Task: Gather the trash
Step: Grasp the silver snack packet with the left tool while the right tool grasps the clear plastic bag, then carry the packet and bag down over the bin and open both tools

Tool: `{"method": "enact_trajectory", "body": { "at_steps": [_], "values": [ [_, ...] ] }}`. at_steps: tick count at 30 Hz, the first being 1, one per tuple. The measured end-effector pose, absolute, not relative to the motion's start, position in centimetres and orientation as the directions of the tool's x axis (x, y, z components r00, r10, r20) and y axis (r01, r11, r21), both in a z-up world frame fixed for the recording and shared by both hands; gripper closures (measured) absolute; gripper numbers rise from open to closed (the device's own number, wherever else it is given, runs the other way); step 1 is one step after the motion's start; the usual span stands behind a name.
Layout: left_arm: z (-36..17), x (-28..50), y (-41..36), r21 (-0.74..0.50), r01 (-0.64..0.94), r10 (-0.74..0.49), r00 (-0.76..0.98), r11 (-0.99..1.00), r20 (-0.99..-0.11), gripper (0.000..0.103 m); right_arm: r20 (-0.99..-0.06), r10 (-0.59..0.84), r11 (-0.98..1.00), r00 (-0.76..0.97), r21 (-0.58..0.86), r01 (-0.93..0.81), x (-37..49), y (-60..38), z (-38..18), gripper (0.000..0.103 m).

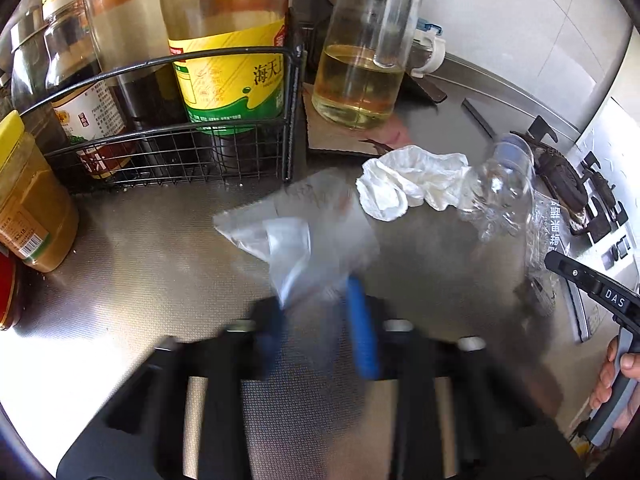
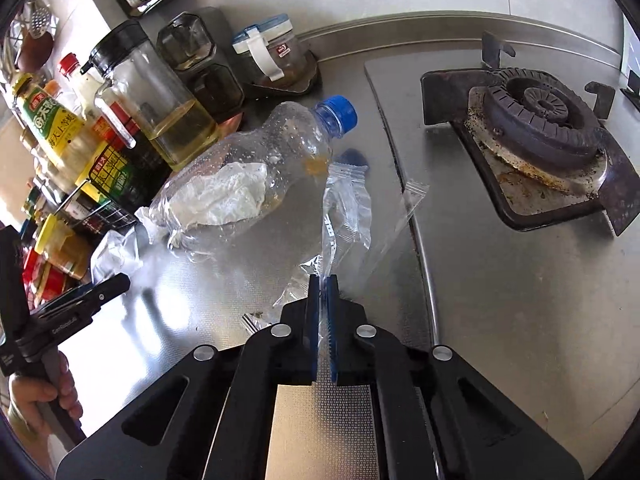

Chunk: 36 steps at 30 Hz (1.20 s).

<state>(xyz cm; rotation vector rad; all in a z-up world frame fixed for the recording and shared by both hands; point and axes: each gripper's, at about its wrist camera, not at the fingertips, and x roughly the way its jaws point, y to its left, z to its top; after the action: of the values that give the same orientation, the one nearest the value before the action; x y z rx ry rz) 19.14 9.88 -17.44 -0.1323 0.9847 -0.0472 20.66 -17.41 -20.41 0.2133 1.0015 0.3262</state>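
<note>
The right gripper (image 2: 323, 280) is pinching a clear bag (image 2: 346, 208) between closed fingers; the blurred left gripper (image 1: 316, 312) is clamping shut on a wrapper (image 1: 296, 224) by the bottle (image 2: 240, 176)

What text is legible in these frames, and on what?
"海天" on the yellow-and-green label of the big bottle in the wire rack.
"DAS" on the right gripper's black body, seen from the left wrist.
Fine print on the brown-labelled bottle and the yellow-lidded jar: too small.
Characters on the clear wrapper and the rack bottles in the right wrist view: blurred.
</note>
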Motion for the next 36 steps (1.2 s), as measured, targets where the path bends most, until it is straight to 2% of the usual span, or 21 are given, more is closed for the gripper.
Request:
{"method": "enact_trajectory", "body": {
  "at_steps": [10, 19, 28, 36],
  "values": [
    [-15.0, 15.2, 7.9, -0.177, 0.017, -0.152, 0.590, 0.984, -0.793, 0.103, -0.733, 0.411, 0.912, 0.542, 0.329, -0.247, 15.7, -18.6, -16.8, 0.101],
    [-12.3, 8.4, 5.8, -0.236, 0.043, -0.211, 0.624, 0.971, -0.752, 0.103, -0.702, 0.479, 0.876, 0.527, 0.347, -0.334, 8.8, -19.3, -14.8, 0.101],
    [-11.6, -0.1, 2.4, -0.245, 0.097, -0.252, 0.616, 0.965, -0.746, 0.103, -0.718, 0.508, 0.849, 0.476, 0.322, -0.420, 1.3, -20.0, -14.0, 0.101],
    [-13.4, -6.5, -0.4, -0.266, 0.150, -0.304, 0.565, 0.952, -0.767, 0.103, -0.758, 0.538, 0.802, 0.369, 0.326, -0.501, -5.0, -21.0, -16.2, 0.101]
  ]
}}
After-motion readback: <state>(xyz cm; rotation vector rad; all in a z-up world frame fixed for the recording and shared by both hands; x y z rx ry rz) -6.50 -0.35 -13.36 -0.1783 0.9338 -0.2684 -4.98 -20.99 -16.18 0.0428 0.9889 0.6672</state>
